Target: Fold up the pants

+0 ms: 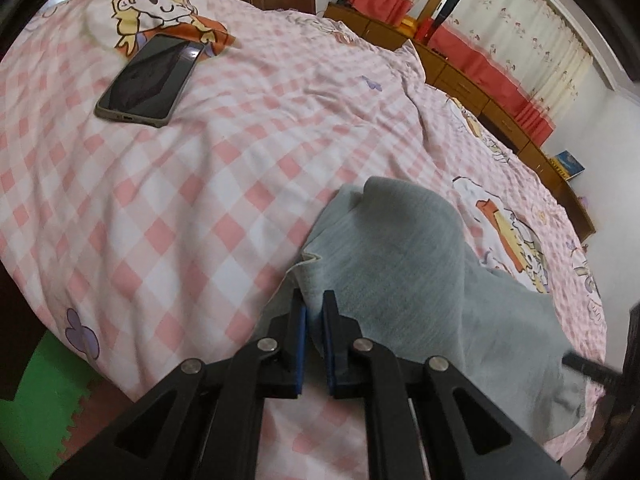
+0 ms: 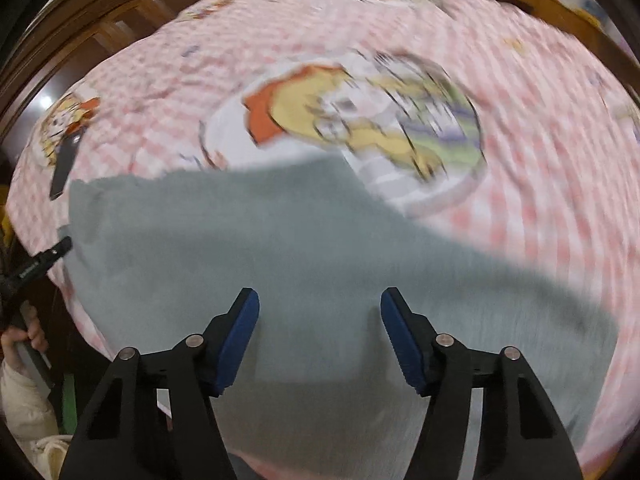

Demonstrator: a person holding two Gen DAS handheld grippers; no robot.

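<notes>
Grey pants (image 1: 400,264) lie on a pink checked bed cover (image 1: 180,200). My left gripper (image 1: 314,300) is shut on an edge of the pants, near the bed's near side, with cloth pinched between the blue pads. In the right wrist view the pants (image 2: 280,248) spread wide across the cover (image 2: 540,140). My right gripper (image 2: 320,304) is open just above them, with nothing between its fingers. This view is blurred by motion. The left gripper's tip (image 2: 52,256) shows at the left edge of the pants.
A dark phone (image 1: 150,80) lies on the cover at the far left; it also shows in the right wrist view (image 2: 66,160). Wooden cabinets (image 1: 480,92) and red-trimmed curtains (image 1: 500,32) line the far side. Green floor mats (image 1: 40,400) lie below the bed's edge.
</notes>
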